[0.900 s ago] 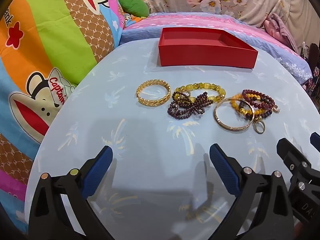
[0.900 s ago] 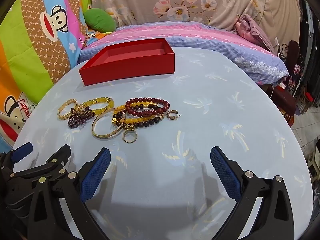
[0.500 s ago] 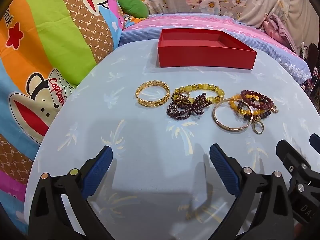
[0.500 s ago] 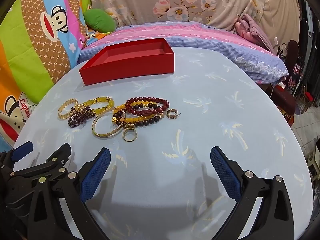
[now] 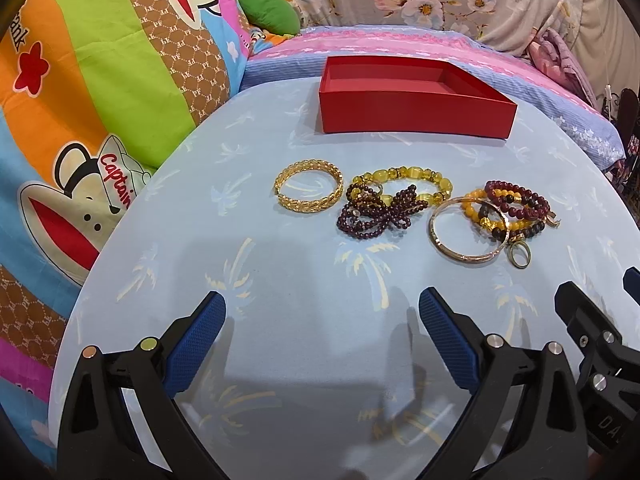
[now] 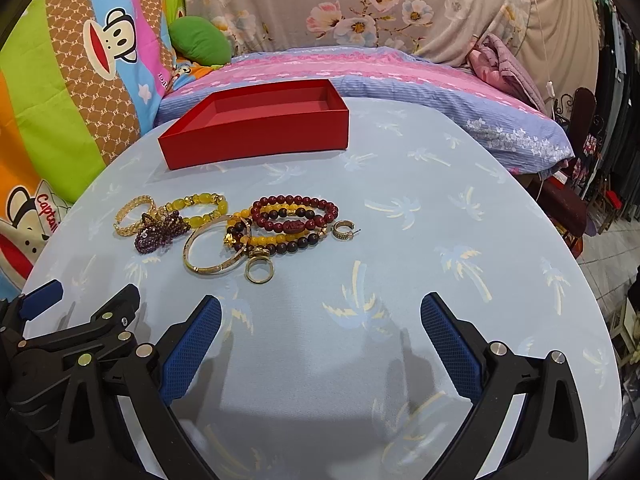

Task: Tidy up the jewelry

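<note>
L+R hand-held grippers (image 5: 322,312) (image 6: 320,314) agape | jewelry (image 5: 416,210) near red box (image 5: 416,110)

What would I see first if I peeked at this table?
A row of shiny bracelets lies across the middle of the blue table, with a gold bangle at its left end. Behind them sits an open red box, with nothing inside.

Bare tablecloth (image 5: 280,280) lies open ahead of my left gripper (image 5: 322,312) and right gripper (image 6: 320,316), both spread wide and empty. The row of bracelets (image 5: 400,208) crosses the middle, crowded and overlapping toward my right. Behind it, a clear strip, then the red box (image 5: 412,114), open-topped.
</note>
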`<state>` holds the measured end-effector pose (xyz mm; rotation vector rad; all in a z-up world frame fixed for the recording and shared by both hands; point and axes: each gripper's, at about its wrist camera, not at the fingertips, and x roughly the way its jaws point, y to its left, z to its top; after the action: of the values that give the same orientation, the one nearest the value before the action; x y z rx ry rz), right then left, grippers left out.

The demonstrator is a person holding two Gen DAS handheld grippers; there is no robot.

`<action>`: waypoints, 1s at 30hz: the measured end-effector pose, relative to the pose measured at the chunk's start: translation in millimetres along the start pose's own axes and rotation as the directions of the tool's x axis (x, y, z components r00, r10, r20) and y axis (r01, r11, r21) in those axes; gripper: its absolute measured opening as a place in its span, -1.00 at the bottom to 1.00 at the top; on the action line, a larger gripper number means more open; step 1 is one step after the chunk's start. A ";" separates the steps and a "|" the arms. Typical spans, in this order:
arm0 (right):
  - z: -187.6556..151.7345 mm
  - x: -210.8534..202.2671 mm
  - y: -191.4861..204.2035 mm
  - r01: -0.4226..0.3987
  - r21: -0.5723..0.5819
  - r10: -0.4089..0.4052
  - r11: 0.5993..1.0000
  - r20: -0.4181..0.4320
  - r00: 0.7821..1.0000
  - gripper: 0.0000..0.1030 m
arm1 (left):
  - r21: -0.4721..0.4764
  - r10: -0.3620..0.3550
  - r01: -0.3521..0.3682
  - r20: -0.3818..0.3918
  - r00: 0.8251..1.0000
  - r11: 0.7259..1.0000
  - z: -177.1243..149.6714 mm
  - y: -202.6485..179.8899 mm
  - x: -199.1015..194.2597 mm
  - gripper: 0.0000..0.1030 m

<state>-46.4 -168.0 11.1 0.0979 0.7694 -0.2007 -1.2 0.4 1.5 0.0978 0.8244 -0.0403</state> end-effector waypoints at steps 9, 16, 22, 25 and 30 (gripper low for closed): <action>0.3 0.6 0.2 0.000 0.000 0.000 1.000 0.000 1.000 0.87 | 0.000 -0.005 0.005 0.001 1.000 1.000 0.4 -0.1 -0.4 0.80; -0.2 0.8 0.5 0.001 0.001 -0.001 1.000 0.000 1.000 0.87 | 0.001 -0.003 0.003 0.004 1.000 1.000 0.0 0.4 -0.6 0.79; -0.4 0.9 0.1 0.000 0.001 0.000 1.000 0.001 1.000 0.87 | 0.001 -0.006 0.006 0.006 1.000 1.000 0.4 1.3 -1.0 0.78; -0.3 0.8 0.3 0.002 0.000 -0.002 1.000 0.000 1.000 0.87 | 0.000 -0.006 0.006 0.006 1.000 1.000 0.1 1.4 -1.1 0.78; -0.5 0.8 0.1 0.001 0.000 -0.001 1.000 0.001 1.000 0.87 | 0.000 -0.003 0.003 0.008 1.000 1.000 0.5 1.5 -1.1 0.78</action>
<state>-46.1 -168.0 10.2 0.0977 0.7685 -0.2020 -1.4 1.8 2.8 0.0967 0.8170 -0.0437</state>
